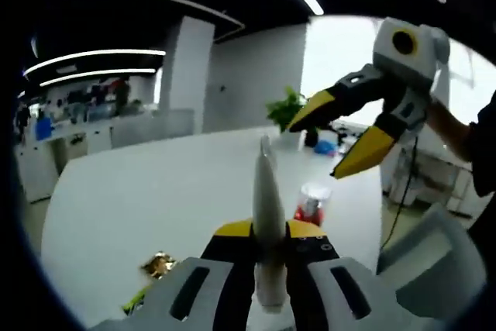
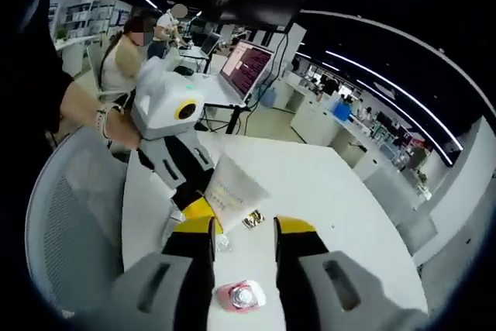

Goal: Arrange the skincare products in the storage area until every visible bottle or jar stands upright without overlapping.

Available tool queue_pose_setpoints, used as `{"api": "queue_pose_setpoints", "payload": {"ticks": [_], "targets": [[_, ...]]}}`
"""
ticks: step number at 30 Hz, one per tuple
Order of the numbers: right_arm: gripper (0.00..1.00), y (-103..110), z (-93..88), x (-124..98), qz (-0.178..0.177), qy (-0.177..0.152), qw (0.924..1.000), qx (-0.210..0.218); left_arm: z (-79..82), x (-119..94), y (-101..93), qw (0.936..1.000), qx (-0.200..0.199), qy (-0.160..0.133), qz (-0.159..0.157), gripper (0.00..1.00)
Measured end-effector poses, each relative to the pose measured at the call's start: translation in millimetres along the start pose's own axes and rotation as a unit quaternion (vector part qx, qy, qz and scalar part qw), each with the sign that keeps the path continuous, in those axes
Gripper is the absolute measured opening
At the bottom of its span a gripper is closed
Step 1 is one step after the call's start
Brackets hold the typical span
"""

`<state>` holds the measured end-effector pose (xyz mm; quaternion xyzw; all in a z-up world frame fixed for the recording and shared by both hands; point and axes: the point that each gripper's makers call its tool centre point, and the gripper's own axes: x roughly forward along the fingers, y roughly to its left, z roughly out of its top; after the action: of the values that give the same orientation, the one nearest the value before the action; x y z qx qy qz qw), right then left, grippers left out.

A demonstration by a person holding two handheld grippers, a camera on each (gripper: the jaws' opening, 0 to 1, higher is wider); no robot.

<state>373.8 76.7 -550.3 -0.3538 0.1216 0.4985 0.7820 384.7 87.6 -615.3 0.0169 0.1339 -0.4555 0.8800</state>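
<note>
Left gripper view: left gripper (image 1: 269, 247) fingers clamped on smooth tapered white tube (image 1: 267, 215); right gripper (image 1: 333, 145) fingers apart.

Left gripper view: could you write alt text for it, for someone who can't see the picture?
The left gripper, yellow-tipped, holds a pale, flat squeeze tube upright over a white table. Beyond it stands a small clear jar with a red label, and the right gripper hangs open in the air at upper right. A small gold-wrapped item lies near the bottom left.
</note>
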Motion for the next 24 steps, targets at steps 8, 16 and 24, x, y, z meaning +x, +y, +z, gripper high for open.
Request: {"api": "queue_pose_setpoints", "payload": {"ticks": [8,16,24], "targets": [[0.26,11,-10.7,15,0.094,0.060,0.9909,-0.076,-19.7,15,-23.3,0.9967,0.057,0.032,-0.049,0.08],[0.20,33,-33.4,31,0.197,0.131,0.9624,-0.135,-28.7,23,-33.1,0.9938,0.073,0.034,-0.077,0.08],[0.14,46,-52.2,40,0.253,0.169,0.9411,-0.146,-35.3,31,-35.2,0.9924,0.069,0.026,-0.099,0.09]]}}
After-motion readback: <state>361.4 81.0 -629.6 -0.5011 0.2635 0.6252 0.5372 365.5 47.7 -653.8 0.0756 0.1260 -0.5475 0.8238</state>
